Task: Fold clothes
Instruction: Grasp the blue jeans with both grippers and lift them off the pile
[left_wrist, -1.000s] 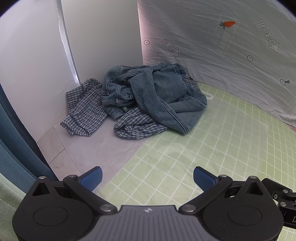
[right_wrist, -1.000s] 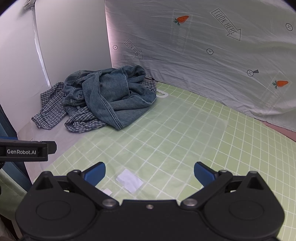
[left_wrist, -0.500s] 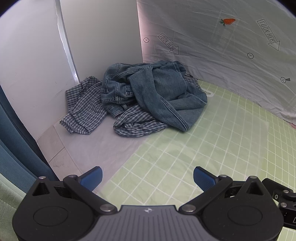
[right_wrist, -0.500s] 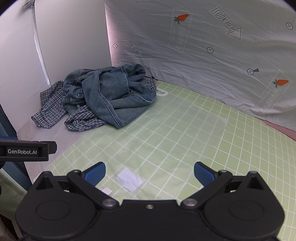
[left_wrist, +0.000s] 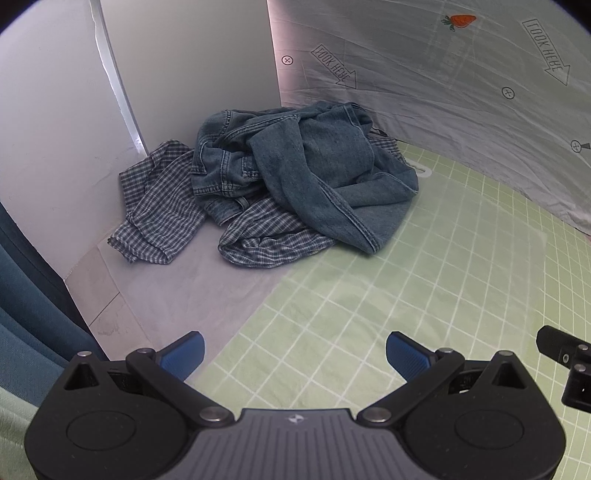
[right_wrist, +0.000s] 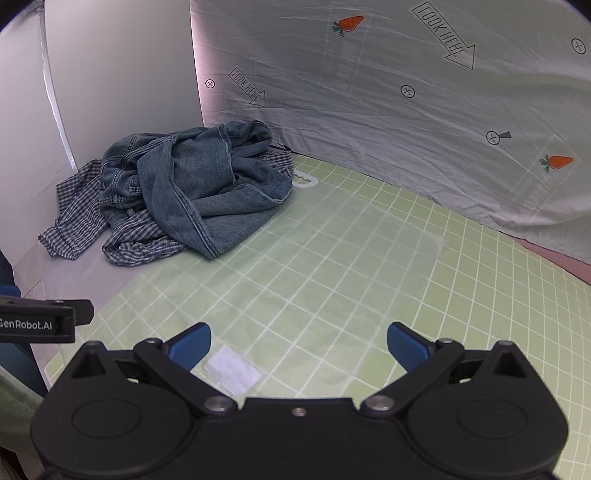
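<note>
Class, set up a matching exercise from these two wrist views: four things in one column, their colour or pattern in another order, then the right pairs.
Things:
1. jacket
2. shirt
3. mat
4. carrot print

Descriptions:
A. orange
B. pale green with white grid lines
C. blue denim
D. blue and white check

Pairs: 1-C, 2-D, 3-B, 4-A

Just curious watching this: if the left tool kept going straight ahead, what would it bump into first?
Probably the checked shirt at the front of the clothes pile, under the denim jacket; depth is unclear.
</note>
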